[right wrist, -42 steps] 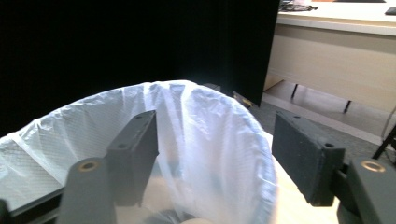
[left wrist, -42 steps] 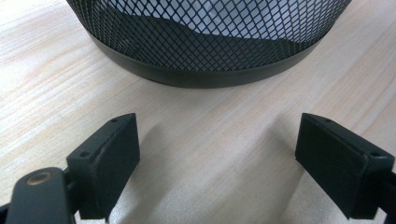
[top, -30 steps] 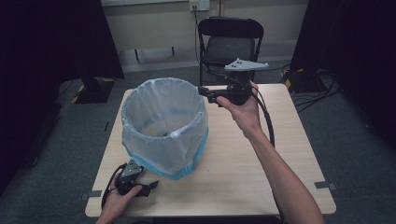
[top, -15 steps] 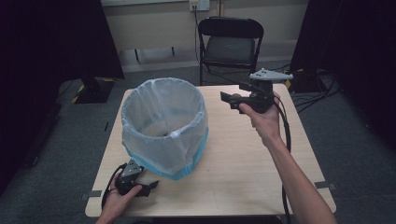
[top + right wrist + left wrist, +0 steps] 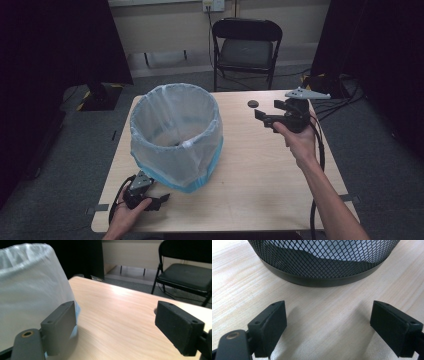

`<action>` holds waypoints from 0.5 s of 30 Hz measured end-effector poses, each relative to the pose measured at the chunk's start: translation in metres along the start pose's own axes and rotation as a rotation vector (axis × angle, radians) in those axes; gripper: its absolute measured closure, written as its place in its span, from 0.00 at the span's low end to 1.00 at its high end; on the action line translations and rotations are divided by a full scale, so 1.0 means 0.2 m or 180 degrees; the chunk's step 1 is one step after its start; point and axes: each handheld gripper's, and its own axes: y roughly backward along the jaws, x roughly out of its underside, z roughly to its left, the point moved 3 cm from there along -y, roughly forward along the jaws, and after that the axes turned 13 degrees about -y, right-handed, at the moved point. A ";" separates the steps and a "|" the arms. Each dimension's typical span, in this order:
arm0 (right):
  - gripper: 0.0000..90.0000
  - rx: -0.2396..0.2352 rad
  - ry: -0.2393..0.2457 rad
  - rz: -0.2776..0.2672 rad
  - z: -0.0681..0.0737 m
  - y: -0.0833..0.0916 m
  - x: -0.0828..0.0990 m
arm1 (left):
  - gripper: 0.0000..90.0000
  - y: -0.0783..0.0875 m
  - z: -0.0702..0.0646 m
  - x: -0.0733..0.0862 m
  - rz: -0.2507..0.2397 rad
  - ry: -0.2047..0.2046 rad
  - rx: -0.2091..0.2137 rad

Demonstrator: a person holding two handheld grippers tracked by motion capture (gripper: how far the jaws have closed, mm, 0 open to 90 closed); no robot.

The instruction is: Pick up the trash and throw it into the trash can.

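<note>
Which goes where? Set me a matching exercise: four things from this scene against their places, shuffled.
1. left gripper
2. right gripper
3. lined bin
4. chair

a. beyond the far edge of the table
b. held over the right half of it
c. near the front left edge, by the bin's base
d. standing on the left half

Pairs: 1-c, 2-b, 3-d, 4-a.

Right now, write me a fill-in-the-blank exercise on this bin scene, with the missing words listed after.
1. The mesh bin is lined with a pale ____ bag.
2. Both the left claw and the right claw stand ____, holding nothing.
3. Behind the table stands a black folding ____.
4. The right claw is held ____ the tabletop, apart from the bin.

Missing words: plastic; open; chair; above
</note>
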 end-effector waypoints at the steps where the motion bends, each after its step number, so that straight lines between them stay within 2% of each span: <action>1: 0.18 0.0041 -0.0025 0.0037 -0.03 0.01 0.03 | 0.15 0.00 0.00 0.00 0.0002 -0.0001 -0.0002; 6: 0.18 0.0110 -0.0087 0.0118 -0.09 0.04 0.11 | 0.15 0.00 0.00 0.00 0.0002 0.0001 -0.0002; 9: 0.18 0.0183 -0.0158 0.0171 -0.15 0.07 0.20 | 0.15 0.00 0.00 0.00 0.0001 0.0000 -0.0002; 10: 0.18 0.0183 -0.0158 0.0171 -0.15 0.07 0.20 | 0.15 0.00 0.00 0.00 0.0001 0.0000 -0.0002; 11: 0.18 0.0235 -0.0183 0.0231 -0.18 0.08 0.26 | 0.15 0.00 0.00 0.00 -0.0001 -0.0001 -0.0005; 15: 0.18 0.0255 -0.0217 0.0271 -0.21 0.10 0.32 | 0.15 0.00 0.00 0.00 0.0002 0.0000 -0.0003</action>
